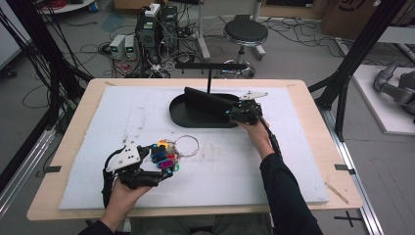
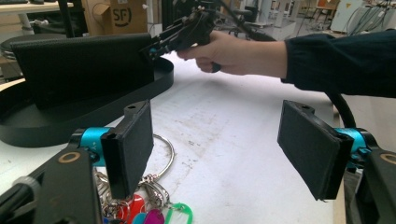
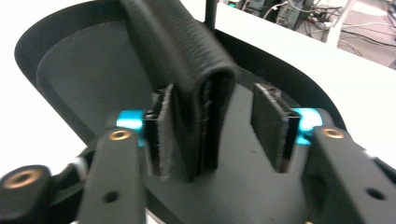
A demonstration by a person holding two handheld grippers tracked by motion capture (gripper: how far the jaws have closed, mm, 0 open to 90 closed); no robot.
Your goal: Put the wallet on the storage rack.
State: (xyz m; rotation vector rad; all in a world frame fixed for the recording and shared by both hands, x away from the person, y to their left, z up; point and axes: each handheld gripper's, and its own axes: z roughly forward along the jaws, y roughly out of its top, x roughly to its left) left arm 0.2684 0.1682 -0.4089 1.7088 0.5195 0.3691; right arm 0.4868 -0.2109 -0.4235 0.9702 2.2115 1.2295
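A black leather wallet (image 1: 208, 100) stands on edge in a black oval tray (image 1: 186, 120) at the back middle of the mat. My right gripper (image 1: 230, 113) is at its near end. In the right gripper view the wallet (image 3: 187, 60) sits between the jaws of the right gripper (image 3: 215, 112), leaning on the left pad, with a gap to the right pad (image 3: 268, 126). My left gripper (image 1: 164, 159) stands open at the front left over a key ring with coloured tags (image 1: 169, 157). The ring (image 2: 163, 154) lies just beyond its left pad (image 2: 130, 144), nothing gripped.
A white foam mat (image 1: 244, 166) covers the wooden table (image 1: 73, 147). A black T-shaped stand (image 1: 209, 73) rises behind the tray. On the floor beyond are a stool (image 1: 245, 33) and computers with cables (image 1: 151, 34).
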